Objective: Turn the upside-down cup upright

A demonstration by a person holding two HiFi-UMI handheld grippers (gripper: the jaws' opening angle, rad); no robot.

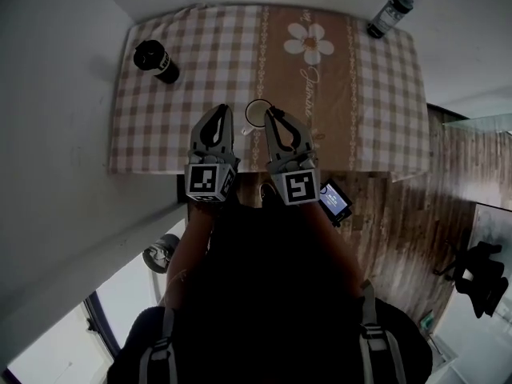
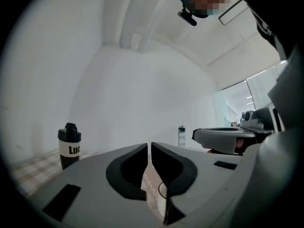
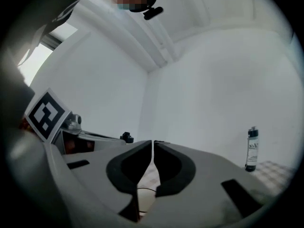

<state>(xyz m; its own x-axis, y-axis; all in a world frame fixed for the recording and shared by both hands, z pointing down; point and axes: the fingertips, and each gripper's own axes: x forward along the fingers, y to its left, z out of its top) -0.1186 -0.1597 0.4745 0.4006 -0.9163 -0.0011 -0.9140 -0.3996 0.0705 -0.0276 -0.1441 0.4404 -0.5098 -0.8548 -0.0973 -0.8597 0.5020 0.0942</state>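
black bottle (image 2: 69, 148) lettered "luc", cup (image 1: 257, 111), checked tablecloth (image 1: 216, 62)

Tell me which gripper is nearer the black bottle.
Left. The left gripper hovers diagonally right of the black bottle; the right gripper is farther right, beyond the left one.

The head view looks steeply down from above the person onto the desk (image 1: 200, 54), the left claw (image 1: 222, 109) and the right claw (image 1: 270, 113). Each claw view sits close behind its own jaws, facing level toward the wall (image 2: 142, 80). All three share the black bottle (image 1: 156, 61) and clear bottle (image 1: 390, 14).
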